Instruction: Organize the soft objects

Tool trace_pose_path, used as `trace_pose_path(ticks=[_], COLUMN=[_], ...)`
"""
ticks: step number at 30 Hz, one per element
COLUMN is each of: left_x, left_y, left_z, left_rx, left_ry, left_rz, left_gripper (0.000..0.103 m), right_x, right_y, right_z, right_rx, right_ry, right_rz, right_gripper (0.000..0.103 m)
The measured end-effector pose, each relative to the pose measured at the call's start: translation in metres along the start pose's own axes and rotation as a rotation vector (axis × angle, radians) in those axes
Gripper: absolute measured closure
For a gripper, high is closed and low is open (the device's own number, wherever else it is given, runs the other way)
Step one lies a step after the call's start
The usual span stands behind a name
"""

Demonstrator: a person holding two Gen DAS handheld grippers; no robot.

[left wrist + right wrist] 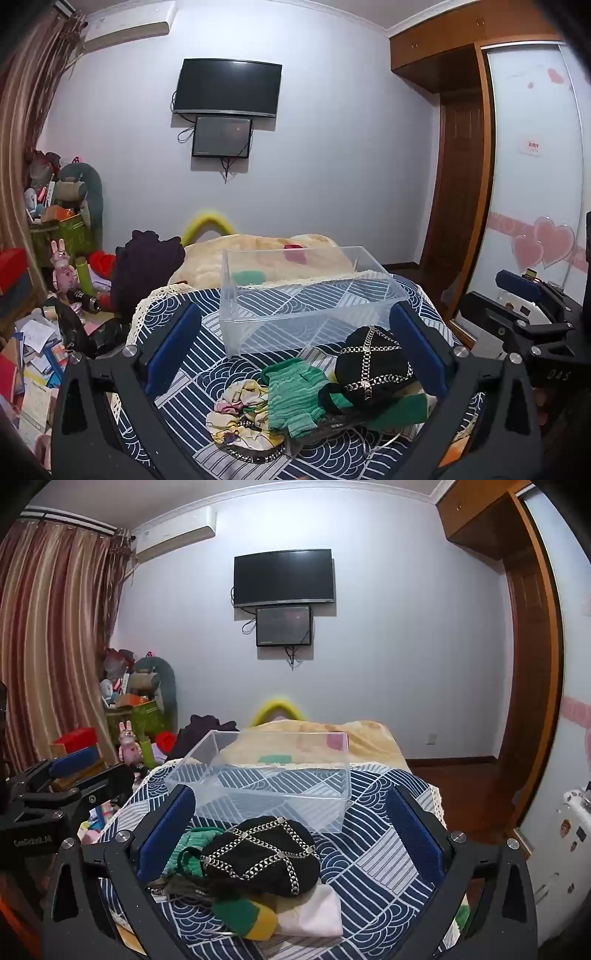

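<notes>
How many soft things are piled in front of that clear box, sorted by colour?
Black: 1, the black hat with chains
Green: 2, the green knitted glove and the green-and-yellow knit piece
Floral, pale yellow: 1, the floral scrunchie
White: 1, the white cloth
Total: 5, all outside the clear box.

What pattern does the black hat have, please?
The black hat carries a criss-cross lattice of silver chain, clearest in the right wrist view.

The left gripper has matte black triangular-cutout arms, round silver screws and ribbed blue pads. The right gripper looks identical; white lettering marks the black body at each frame's edge.
</notes>
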State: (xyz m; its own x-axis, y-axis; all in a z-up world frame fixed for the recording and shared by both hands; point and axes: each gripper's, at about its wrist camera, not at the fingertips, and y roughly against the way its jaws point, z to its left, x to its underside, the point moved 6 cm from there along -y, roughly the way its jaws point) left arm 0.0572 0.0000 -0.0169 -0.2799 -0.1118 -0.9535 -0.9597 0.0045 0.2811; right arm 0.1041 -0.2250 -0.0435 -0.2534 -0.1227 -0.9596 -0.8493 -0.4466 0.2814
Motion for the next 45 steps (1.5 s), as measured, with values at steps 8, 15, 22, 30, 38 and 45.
trace_pose_path(ticks=[8, 15, 22, 30, 38, 45], left_x=[-0.001, -0.003, -0.002, -0.002, -0.001, -0.002], left_y=[0.001, 0.005, 0.006, 0.007, 0.008, 0.008], left_z=[-0.005, -0.007, -0.008, -0.010, -0.010, -0.011], left_rx=[-0.004, 0.005, 0.004, 0.011, 0.014, 0.013], left_ry=[-0.016, -0.024, -0.034, -0.041, -0.042, -0.042], left_rz=[-0.012, -0.024, -0.030, -0.032, -0.032, -0.034], left_gripper=[0.000, 0.000, 0.000, 0.000, 0.000, 0.000], right_x=[0.000, 0.000, 0.000, -0.001, -0.003, -0.003], right_y=[0.000, 0.002, 0.005, 0.006, 0.008, 0.008], right_z=[0.000, 0.000, 0.001, 0.000, 0.001, 0.001], right_rx=[0.000, -0.002, -0.009, -0.012, -0.012, -0.012], right_ry=[-0.010, -0.015, -0.014, -0.018, -0.017, -0.017], right_rz=[0.001, -0.002, -0.008, -0.008, -0.011, -0.011], right_gripper=[0.000, 0.000, 0.000, 0.000, 0.000, 0.000])
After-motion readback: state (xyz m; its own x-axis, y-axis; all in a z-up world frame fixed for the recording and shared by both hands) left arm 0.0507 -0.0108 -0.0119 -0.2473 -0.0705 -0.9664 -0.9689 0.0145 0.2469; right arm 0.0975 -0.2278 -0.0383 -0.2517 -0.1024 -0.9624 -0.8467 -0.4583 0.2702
